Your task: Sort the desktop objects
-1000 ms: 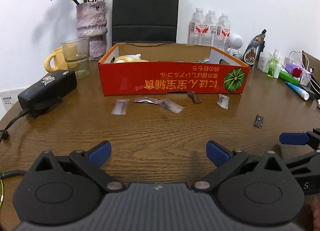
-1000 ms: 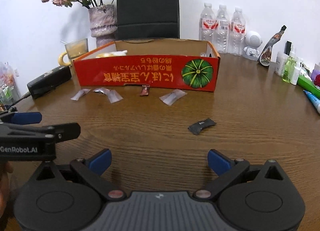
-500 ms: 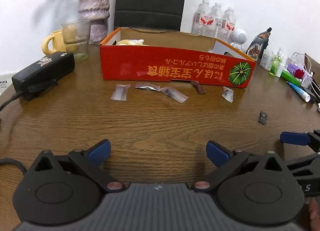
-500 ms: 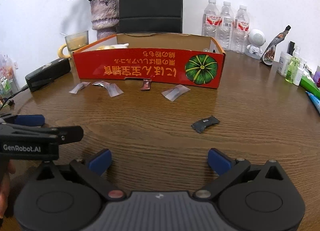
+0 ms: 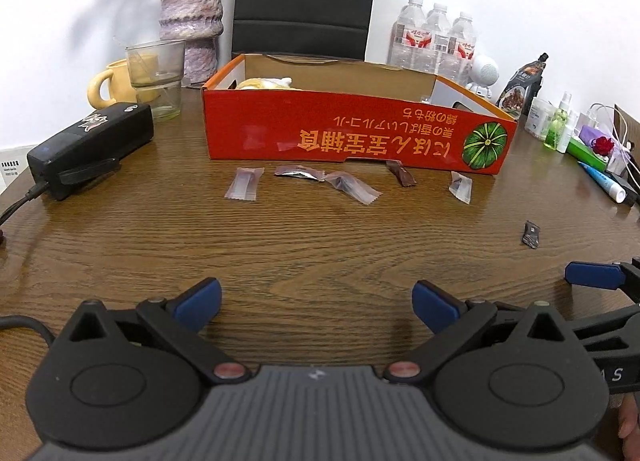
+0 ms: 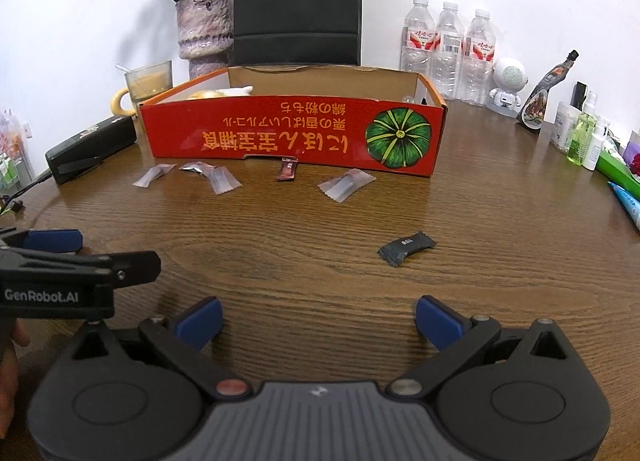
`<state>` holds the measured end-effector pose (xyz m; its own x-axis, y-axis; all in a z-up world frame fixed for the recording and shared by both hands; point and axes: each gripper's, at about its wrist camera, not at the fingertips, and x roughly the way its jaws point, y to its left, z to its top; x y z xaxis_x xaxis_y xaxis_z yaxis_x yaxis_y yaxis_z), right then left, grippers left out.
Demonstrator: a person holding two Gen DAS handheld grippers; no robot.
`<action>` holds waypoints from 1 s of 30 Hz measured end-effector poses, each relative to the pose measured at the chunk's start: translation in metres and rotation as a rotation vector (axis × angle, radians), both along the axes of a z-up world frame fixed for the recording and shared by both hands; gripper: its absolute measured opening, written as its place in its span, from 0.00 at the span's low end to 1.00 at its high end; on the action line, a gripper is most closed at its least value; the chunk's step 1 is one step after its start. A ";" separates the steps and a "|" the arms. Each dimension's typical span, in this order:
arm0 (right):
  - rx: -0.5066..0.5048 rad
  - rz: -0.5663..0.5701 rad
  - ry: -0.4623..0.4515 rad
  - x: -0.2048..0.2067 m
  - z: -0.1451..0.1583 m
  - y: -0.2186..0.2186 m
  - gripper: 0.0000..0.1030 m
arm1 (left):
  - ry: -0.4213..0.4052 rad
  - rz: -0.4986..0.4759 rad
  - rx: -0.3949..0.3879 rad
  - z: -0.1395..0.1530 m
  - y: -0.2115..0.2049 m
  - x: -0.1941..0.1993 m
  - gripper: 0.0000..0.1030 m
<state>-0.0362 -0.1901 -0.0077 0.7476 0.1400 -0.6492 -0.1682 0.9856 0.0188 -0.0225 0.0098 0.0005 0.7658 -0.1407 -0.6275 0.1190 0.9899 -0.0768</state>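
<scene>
On the wooden table (image 5: 320, 237), the left gripper (image 5: 316, 303) has edged toward the sweet wrappers (image 5: 352, 189) before the red box (image 5: 356, 137); right gripper (image 6: 318, 315) too, both spread empty.

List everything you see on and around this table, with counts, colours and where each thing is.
box: 1, red, table centre-back
clear sachets: 3, translucent, in front of box
foil sachet: 1, silver, by left sachets
brown sachet: 1, at box front
black sachet: 1, alone, nearer right gripper
black case: 1, left of box
vase: 1, purple, behind box
glass: 1, clear, back left
mug: 1, yellow, behind glass
black bag: 1, behind box
water bottles: 3, clear, back right
table: 1, brown wood
left gripper: open, empty
right gripper: open, empty
</scene>
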 end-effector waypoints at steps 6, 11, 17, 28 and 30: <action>0.004 -0.034 -0.002 -0.001 0.000 -0.004 1.00 | -0.001 0.002 -0.008 0.000 0.002 0.000 1.00; 0.006 -0.073 -0.002 0.000 0.000 -0.008 1.00 | 0.002 0.002 0.013 0.000 -0.001 0.001 1.00; 0.003 -0.078 -0.002 0.000 -0.001 -0.008 1.00 | 0.007 0.003 0.044 -0.001 -0.006 0.001 1.00; -0.002 -0.075 0.007 0.000 0.001 -0.010 1.00 | 0.003 0.015 0.046 0.006 -0.004 0.007 1.00; -0.009 -0.084 0.008 0.001 0.003 -0.015 0.97 | -0.009 0.018 0.007 0.017 0.005 0.019 1.00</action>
<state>-0.0354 -0.2052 -0.0047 0.7510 0.0711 -0.6564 -0.0850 0.9963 0.0107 -0.0039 0.0147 0.0177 0.7735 -0.1222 -0.6218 0.1016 0.9925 -0.0686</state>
